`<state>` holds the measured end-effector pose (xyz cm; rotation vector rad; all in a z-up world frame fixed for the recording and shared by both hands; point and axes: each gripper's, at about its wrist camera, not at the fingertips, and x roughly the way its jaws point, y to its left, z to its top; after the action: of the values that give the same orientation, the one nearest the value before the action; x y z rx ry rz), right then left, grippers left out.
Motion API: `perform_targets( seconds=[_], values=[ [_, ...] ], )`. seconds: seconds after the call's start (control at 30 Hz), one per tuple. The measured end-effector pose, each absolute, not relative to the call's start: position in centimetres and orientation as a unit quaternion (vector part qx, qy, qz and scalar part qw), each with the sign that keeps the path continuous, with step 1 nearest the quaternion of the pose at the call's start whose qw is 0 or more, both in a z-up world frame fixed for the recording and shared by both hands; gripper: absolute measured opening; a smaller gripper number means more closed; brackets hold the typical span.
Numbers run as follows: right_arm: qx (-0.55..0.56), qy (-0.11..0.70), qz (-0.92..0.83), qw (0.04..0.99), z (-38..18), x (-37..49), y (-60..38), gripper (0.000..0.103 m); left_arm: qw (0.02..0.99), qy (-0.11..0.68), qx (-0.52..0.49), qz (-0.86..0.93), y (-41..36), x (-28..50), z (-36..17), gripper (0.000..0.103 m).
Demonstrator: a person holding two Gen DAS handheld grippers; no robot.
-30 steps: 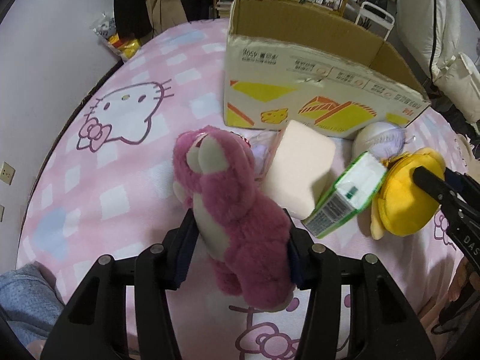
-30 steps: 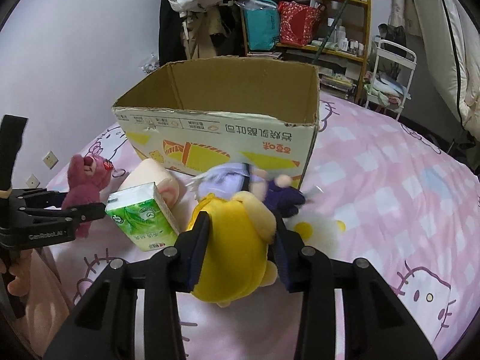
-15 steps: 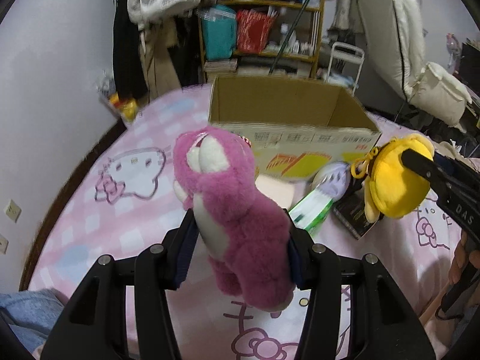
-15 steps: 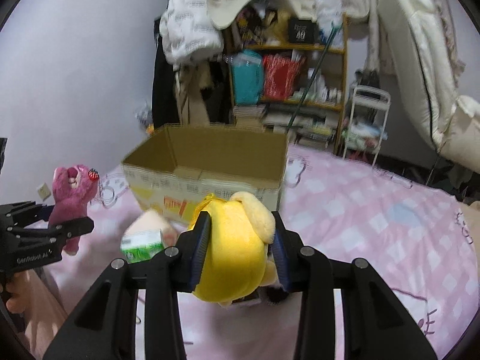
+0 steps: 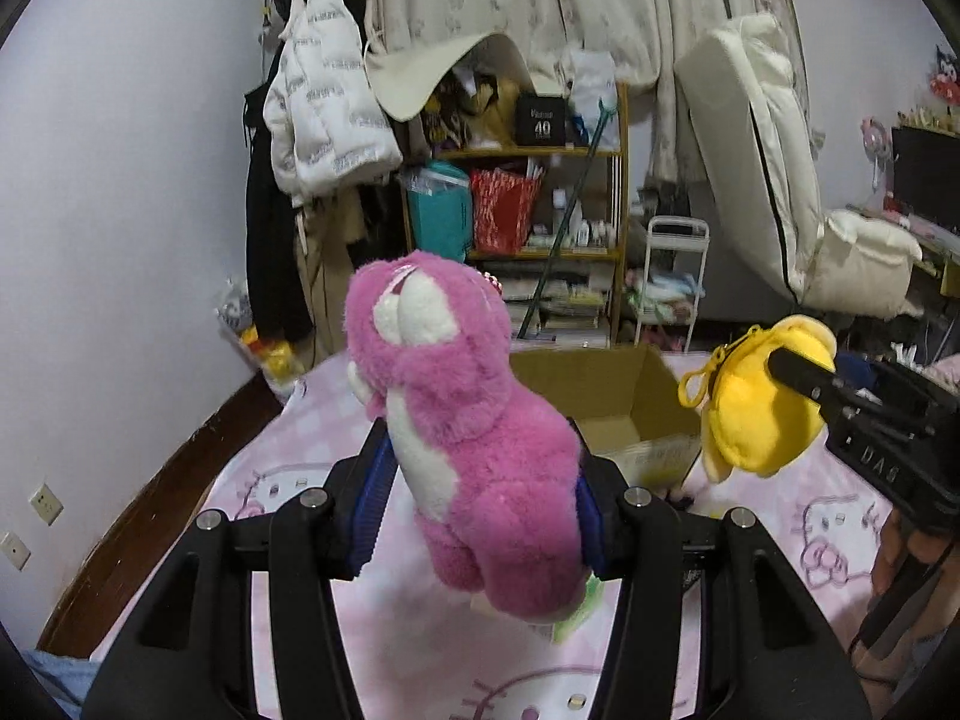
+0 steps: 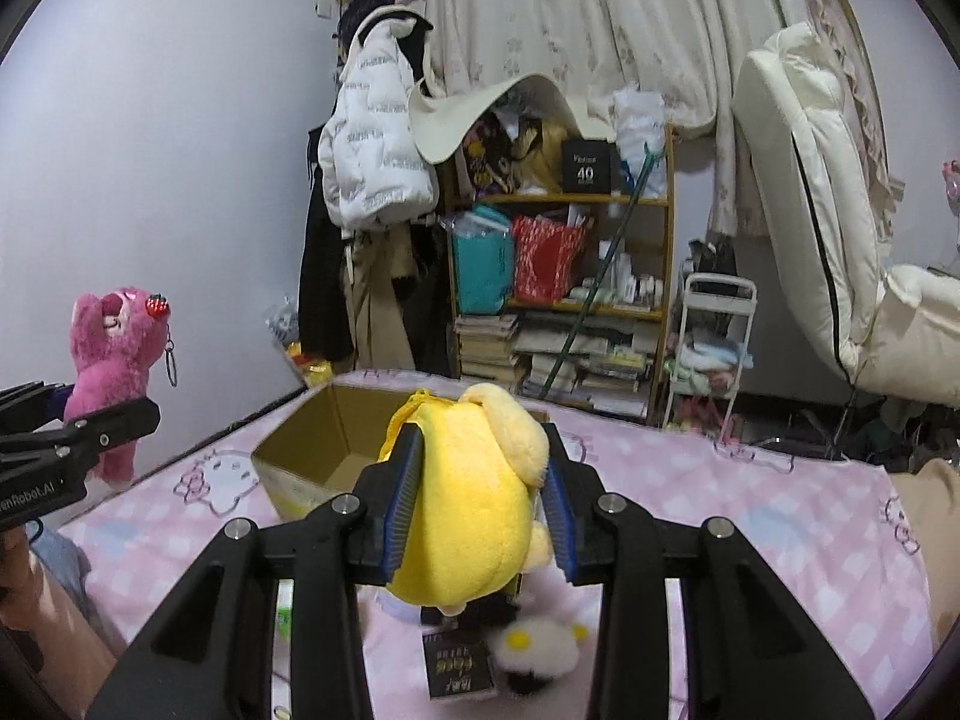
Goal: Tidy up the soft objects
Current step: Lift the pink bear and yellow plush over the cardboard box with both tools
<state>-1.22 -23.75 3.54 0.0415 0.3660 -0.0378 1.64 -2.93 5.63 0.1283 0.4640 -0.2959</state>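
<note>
A pink plush bear [image 5: 474, 450] hangs above the bed, squeezed at the waist by my left gripper [image 5: 480, 480], which is shut on it. The same pink bear [image 6: 117, 372] shows at the far left of the right wrist view, with the left gripper [image 6: 90, 426] on it. My right gripper [image 6: 480, 492] is shut on a yellow plush toy [image 6: 468, 504], also lifted off the bed; the yellow toy [image 5: 756, 408] appears at the right of the left wrist view. An open cardboard box [image 5: 606, 396] sits on the bed beyond both toys, and its inside [image 6: 336, 444] looks bare.
The bed has a pink Hello Kitty sheet [image 6: 750, 510]. Under the right gripper lie a small dark book [image 6: 456, 669], a white fried-egg plush [image 6: 537, 651] and a green tissue pack [image 6: 285, 615]. A cluttered shelf [image 6: 564, 276], hanging coats [image 5: 324, 120] and a white chair [image 6: 840, 228] stand behind the bed.
Both grippers have risen from the bed with their toys and tilted up, so the views now show the room behind. The box has dropped lower in view, its inside now showing.
</note>
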Motion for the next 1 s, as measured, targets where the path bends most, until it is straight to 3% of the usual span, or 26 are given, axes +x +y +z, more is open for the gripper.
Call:
perform_targets(
  seconds=[0.4,1.0],
  values=[
    [-0.003,0.13,-0.017,0.991,7.7,2.1,-24.2,0.04,0.975,0.159,0.061,-0.143,-4.1,5.7,10.4,0.051],
    [-0.004,0.149,-0.015,0.989,3.7,6.5,-24.6,0.04,0.966,0.204,0.054,-0.149,-5.8,11.3,3.2,0.051]
  ],
)
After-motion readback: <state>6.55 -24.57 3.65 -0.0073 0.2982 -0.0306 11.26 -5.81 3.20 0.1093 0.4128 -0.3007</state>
